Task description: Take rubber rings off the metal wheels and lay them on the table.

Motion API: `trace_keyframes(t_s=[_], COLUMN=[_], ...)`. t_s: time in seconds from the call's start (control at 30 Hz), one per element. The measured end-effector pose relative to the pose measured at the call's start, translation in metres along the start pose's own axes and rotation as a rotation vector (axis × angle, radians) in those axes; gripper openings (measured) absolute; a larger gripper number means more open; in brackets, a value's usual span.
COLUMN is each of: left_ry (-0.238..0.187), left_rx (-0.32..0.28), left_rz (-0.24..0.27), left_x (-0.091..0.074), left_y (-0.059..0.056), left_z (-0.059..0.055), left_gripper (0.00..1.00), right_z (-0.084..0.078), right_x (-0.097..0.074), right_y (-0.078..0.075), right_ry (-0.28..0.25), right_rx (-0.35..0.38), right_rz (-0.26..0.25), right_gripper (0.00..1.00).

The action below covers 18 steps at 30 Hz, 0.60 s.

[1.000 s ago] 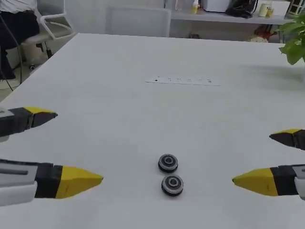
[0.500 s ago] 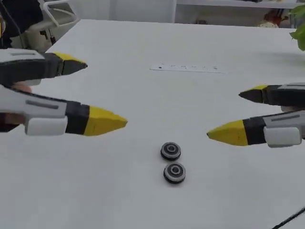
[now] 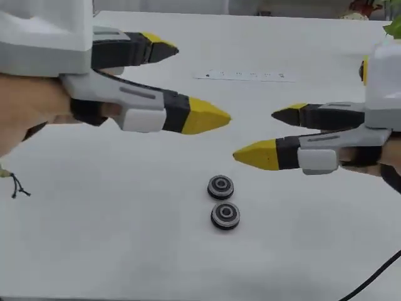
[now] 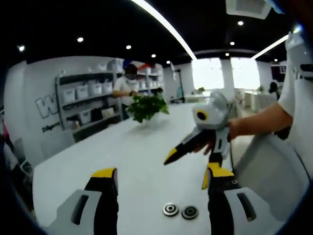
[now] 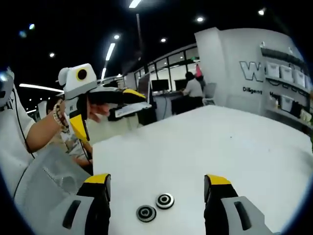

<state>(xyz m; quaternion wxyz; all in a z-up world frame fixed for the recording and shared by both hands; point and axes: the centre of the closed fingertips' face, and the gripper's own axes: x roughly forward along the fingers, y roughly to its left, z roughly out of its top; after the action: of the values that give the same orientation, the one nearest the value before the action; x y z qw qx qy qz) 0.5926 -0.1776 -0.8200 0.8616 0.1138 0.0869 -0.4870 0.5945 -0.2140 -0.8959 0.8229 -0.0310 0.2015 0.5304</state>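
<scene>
In the head view, the left tongs and right tongs hover above the white surface, both spread open, tips facing. Below them lie the far wheel and near wheel, dark-rimmed, just beside each other. In the left gripper view, both wheels sit between its parted jaws. In the right gripper view, likewise.

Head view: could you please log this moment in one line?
left claw open | right claw open | far wheel, near wheel adjacent on table | neither gripped
</scene>
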Motion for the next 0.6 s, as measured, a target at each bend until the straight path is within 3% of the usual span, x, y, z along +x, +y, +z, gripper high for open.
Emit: trace_keyframes(t_s=[0.07, 0.2, 0.27, 0.3, 0.33, 0.37, 0.4, 0.43, 0.47, 0.5, 0.57, 0.6], left_ry=[-0.003, -0.019, -0.048, 0.004, 0.053, 0.028, 0.017, 0.031, 0.064, 0.086, 0.095, 0.117], left_rx=[0.002, -0.001, -0.069, -0.080, 0.013, 0.049, 0.037, -0.030, -0.062, -0.031, 0.014, 0.018], left_rz=[-0.013, 0.000, -0.008, -0.022, -0.068, -0.075, -0.070, -0.069, -0.092, -0.123, -0.116, -0.112], left_x=[0.009, 0.023, 0.030, 0.032, 0.034, 0.037, 0.038, 0.042, 0.043, 0.046, 0.048, 0.049], left_y=[-0.004, -0.005, -0.010, -0.013, -0.021, -0.025, -0.026, -0.030, -0.035, -0.040, -0.041, -0.043], left_z=[-0.007, -0.028, -0.045, -0.056, -0.063, -0.061, -0.062, -0.068, -0.075, -0.080, -0.083, -0.090], left_gripper=[0.72, 0.72, 0.69, 0.67, 0.66, 0.64, 0.62, 0.60, 0.56, 0.55, 0.55, 0.56], right_z=[-0.006, -0.026, -0.032, -0.034, -0.037, -0.039, -0.041, -0.044, -0.051, -0.057, -0.067, -0.069], right_x=[0.004, 0.013, 0.019, 0.021, 0.024, 0.026, 0.027, 0.028, 0.028, 0.028, 0.028, 0.028], right_y=[0.001, 0.007, 0.014, 0.017, 0.019, 0.020, 0.022, 0.022, 0.024, 0.025, 0.028, 0.028], right_ry=[0.002, 0.065, 0.062, 0.065, 0.062, 0.062, 0.064, 0.068, 0.088, 0.111, 0.136, 0.138], right_rx=[0.017, -0.002, 0.013, 0.015, 0.017, 0.017, 0.017, 0.018, 0.017, 0.005, -0.018, -0.020], right_rz=[0.006, 0.036, 0.073, 0.088, 0.100, 0.104, 0.112, 0.117, 0.123, 0.124, 0.134, 0.139], right_gripper=[0.76, 0.72, 0.73, 0.72, 0.70, 0.69, 0.67, 0.67, 0.66, 0.65, 0.62, 0.60])
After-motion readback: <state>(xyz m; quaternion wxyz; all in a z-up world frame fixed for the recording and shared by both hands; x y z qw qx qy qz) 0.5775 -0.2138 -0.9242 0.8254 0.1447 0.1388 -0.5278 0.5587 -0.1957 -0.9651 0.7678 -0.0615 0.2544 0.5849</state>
